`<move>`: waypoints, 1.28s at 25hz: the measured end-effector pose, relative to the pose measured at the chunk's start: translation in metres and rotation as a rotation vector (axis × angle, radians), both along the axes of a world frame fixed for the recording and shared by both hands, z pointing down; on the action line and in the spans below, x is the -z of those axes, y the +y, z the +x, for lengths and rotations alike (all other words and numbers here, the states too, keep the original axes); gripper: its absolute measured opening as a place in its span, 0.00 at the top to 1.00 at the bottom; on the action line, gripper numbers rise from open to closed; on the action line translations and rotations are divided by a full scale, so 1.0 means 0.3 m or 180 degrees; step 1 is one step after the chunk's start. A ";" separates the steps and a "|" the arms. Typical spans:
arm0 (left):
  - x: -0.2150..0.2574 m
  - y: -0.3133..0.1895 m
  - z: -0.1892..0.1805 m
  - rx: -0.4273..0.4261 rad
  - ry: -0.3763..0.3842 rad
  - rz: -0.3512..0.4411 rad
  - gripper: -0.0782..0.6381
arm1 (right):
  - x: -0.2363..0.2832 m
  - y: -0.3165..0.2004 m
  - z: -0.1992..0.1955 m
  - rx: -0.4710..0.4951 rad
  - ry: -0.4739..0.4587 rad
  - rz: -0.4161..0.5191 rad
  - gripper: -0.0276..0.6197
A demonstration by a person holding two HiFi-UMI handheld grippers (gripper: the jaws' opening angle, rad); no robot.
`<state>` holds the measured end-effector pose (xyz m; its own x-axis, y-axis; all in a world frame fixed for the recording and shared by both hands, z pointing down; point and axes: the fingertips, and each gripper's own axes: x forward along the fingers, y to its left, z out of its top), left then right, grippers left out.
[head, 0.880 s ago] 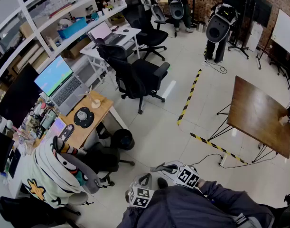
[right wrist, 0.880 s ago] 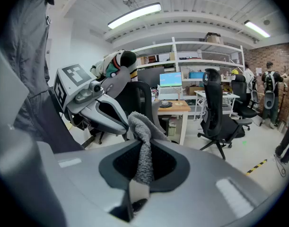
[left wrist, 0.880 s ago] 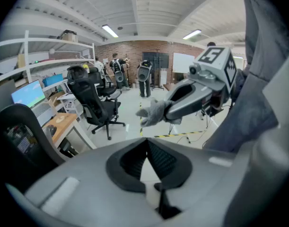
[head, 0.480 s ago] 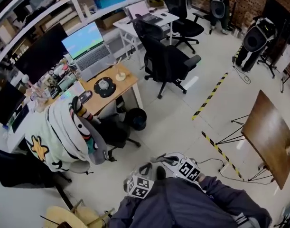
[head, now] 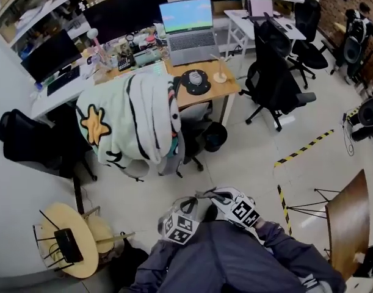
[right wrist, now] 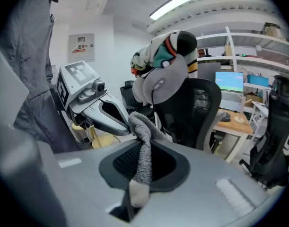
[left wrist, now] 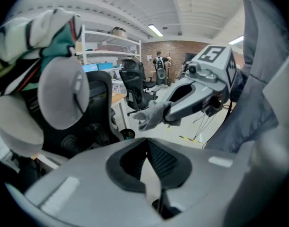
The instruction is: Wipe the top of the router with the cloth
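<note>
The right hand-held gripper (right wrist: pixel 137 186) pinches a grey terry cloth (right wrist: pixel 143 150), which stands up out of its jaws. The left hand-held gripper (left wrist: pixel 151 186) is pressed together on nothing. Both sit close against the person's chest. The flat black box I take for the router (head: pixel 69 244) lies on a small round wooden tabletop (head: pixel 64 215), well apart from them, low on the person's left. In the head view its long axis slants from upper left to lower right. The left hand-held gripper is nearer, yet the cloth rides in the right (so that arm would likely have to cross over). No brand or label is legible, and a wall notice in the right gripper view is too blurred.
</note>
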<state>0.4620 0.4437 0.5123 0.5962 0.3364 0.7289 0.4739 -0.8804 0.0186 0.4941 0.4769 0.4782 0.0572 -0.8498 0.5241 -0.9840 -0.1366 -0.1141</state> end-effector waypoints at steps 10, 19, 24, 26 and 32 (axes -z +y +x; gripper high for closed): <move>0.035 -0.399 -0.192 0.0905 0.0072 -0.0018 0.89 | 0.062 -0.466 -0.188 0.0940 0.0090 0.0066 0.91; 0.042 -0.778 -0.467 0.1701 0.0130 -0.0023 0.89 | 0.087 -0.886 -0.463 0.1765 0.0160 0.0105 0.91; 0.046 -0.962 -0.654 0.2243 0.0199 -0.0007 0.89 | 0.070 -1.079 -0.672 0.2328 0.0181 0.0093 0.91; 0.046 -1.012 -0.742 0.2513 0.0222 -0.0025 0.89 | 0.071 -1.136 -0.765 0.2606 0.0199 0.0093 0.91; 0.025 -1.129 -0.991 0.3410 0.0277 -0.0072 0.89 | 0.057 -1.283 -1.008 0.3453 0.0258 0.0054 0.91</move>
<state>0.1647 0.1049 0.5047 0.6382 -0.3793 0.6700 -0.5439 -0.8380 0.0436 0.1917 0.0920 0.4612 -0.6941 -0.4758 0.5402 -0.5844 0.8106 -0.0369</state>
